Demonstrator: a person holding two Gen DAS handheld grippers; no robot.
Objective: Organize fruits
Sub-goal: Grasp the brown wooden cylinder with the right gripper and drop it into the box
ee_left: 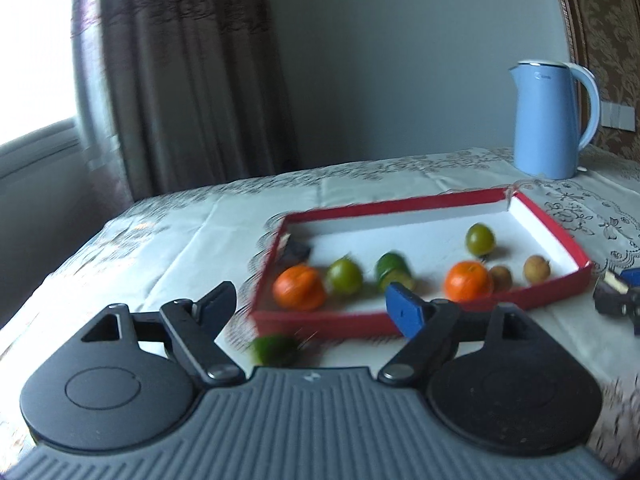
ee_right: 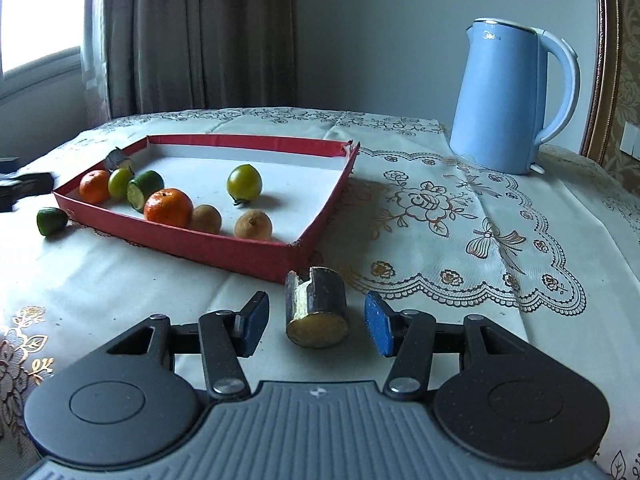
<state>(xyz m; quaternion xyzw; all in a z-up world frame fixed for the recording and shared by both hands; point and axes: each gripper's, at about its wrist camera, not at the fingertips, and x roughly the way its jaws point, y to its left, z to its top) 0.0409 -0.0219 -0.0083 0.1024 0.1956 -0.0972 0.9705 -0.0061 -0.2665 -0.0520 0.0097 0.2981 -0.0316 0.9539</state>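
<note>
Left wrist view: the left gripper [ee_left: 316, 304] has its fingers wide and empty, above a blurred green fruit piece [ee_left: 275, 349] lying on the tablecloth just outside the red tray [ee_left: 332, 322].

Right wrist view: the right gripper [ee_right: 316, 322] is wide around a dark cut stalk piece [ee_right: 316, 308], not touching it. I think it must close next, then lift it into the tray.

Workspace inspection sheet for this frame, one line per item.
Surface: table under an embroidered tablecloth.
Job's things: red tray holds two oranges, green and brown fruits; green fruit piece and dark cut chunk lie outside it.
Clutter: blue kettle.
Grippers: left gripper open, empty; right gripper open, straddling the chunk without touching.
Cables: nothing seen.
Surroundings: curtain, window, wall.
</note>
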